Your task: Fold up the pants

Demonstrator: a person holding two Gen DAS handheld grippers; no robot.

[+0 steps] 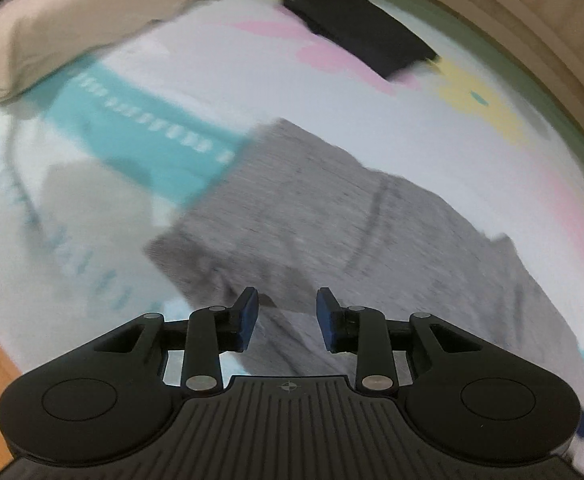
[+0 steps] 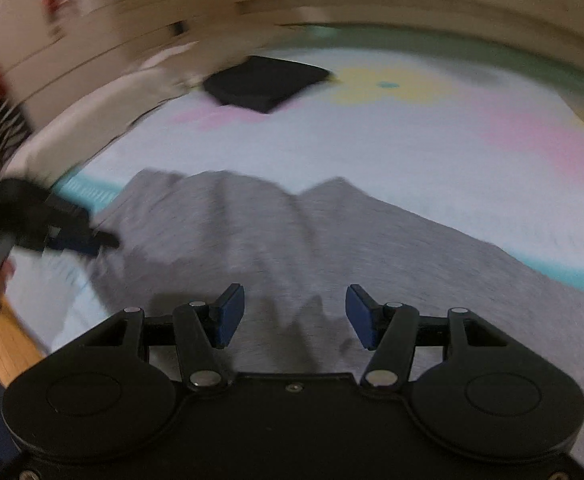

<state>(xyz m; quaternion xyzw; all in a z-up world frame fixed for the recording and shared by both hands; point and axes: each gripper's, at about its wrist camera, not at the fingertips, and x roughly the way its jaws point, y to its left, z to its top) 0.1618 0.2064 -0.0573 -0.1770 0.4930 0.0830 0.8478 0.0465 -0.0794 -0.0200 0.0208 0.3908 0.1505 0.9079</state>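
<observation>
bed sheet (image 2: 372,152), pastel print, bearing grey pants (image 2: 275,240) spread loosely across its near half; knit cloth, judged soft, light and limp, best pinched at an edge or the waistband. left gripper (image 1: 287,316) and right gripper (image 2: 295,314): both spread, holding nothing, above the cloth.

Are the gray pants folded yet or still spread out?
Partly folded, it seems: the pants show layered edges. Both grippers hang open above them.

Right gripper (image 2: 295,316) poised above grey pants (image 2: 292,240), fingers (image 2: 227,316) spread apart and gripping nothing. Left gripper (image 2: 79,236) blurred at the pants' left edge. Folded black garment (image 2: 265,82) farther back on the patterned bedsheet (image 2: 372,148).
</observation>
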